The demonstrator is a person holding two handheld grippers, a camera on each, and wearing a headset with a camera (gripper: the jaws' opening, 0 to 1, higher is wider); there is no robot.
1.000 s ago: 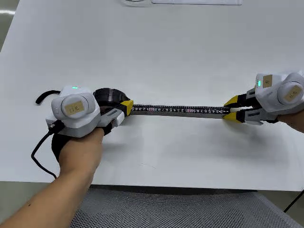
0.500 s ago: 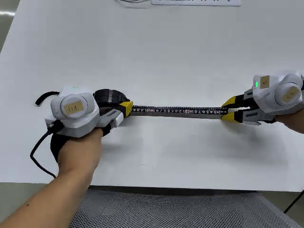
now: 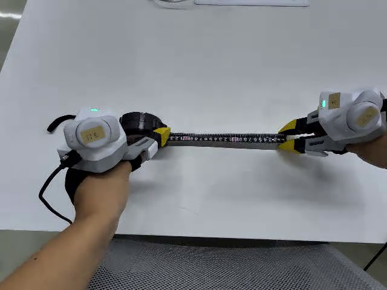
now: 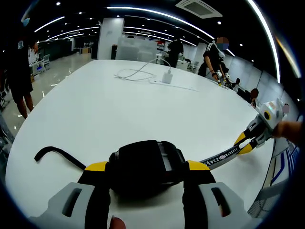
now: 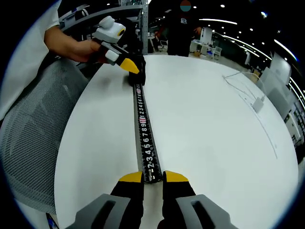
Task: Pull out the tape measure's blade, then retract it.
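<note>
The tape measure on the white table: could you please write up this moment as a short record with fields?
Tape measure case: black, clamped between the left tongs
Blade: pulled out straight, numbers facing up, far end pinched by the right tongs
Wrist strap: black, lying on the white table beyond the left tongs
Task stage: blade out, not yet retracted
</note>
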